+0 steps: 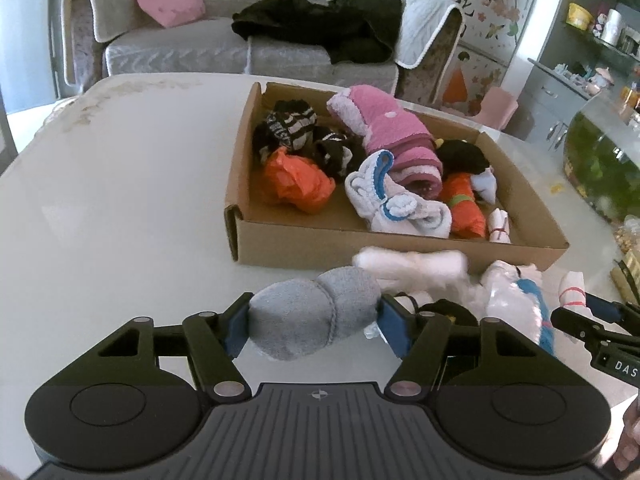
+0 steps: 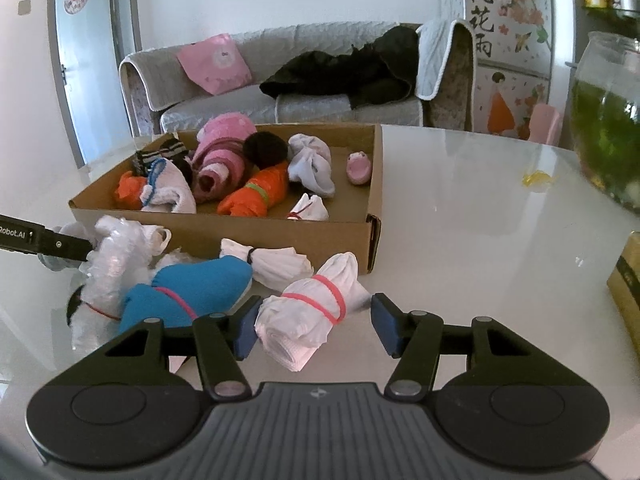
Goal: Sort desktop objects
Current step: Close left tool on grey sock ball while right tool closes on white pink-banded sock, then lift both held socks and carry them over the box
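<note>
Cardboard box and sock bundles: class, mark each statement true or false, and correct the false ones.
1. The left hand-held gripper is shut on a grey sock bundle. True.
2. The cardboard box is empty. False: it holds bundles, including a pink bundle and an orange bundle.
3. The blue sock bundle lies inside the box. False: it lies on the table, in front of the box.
4. A glass bowl with green contents stands on the table. True.

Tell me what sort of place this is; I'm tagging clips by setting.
Most likely a home living room: a grey quilt-covered sofa with a pink cushion, and a round glass fishbowl of green water on the glossy white table.
</note>
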The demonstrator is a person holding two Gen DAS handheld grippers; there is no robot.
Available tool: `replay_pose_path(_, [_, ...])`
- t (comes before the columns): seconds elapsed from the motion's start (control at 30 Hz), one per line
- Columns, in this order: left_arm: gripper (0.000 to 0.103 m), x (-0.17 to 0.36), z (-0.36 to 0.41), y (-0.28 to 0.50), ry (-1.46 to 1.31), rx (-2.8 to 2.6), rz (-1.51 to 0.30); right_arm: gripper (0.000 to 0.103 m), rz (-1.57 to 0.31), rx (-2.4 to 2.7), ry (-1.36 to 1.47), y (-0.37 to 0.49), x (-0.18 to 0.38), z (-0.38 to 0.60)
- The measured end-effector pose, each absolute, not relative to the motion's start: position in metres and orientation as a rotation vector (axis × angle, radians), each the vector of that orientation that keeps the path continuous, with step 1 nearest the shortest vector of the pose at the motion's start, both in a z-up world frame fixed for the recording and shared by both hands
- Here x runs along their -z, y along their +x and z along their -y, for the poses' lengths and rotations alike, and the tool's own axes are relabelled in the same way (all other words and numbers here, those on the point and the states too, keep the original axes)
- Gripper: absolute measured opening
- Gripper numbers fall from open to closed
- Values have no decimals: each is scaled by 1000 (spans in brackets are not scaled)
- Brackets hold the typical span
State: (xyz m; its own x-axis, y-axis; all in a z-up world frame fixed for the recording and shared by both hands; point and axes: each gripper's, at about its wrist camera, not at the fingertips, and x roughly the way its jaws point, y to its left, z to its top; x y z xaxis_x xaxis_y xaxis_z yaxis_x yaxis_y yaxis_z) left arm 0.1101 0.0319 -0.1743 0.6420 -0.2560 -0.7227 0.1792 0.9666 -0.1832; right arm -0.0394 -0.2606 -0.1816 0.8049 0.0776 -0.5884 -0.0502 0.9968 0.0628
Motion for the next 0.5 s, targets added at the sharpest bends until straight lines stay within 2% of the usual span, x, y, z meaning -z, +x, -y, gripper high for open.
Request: replay_pose_path(0.5, [71,147,-56,85,-103,244,-797,55,-595,-57,69,-53,160,266])
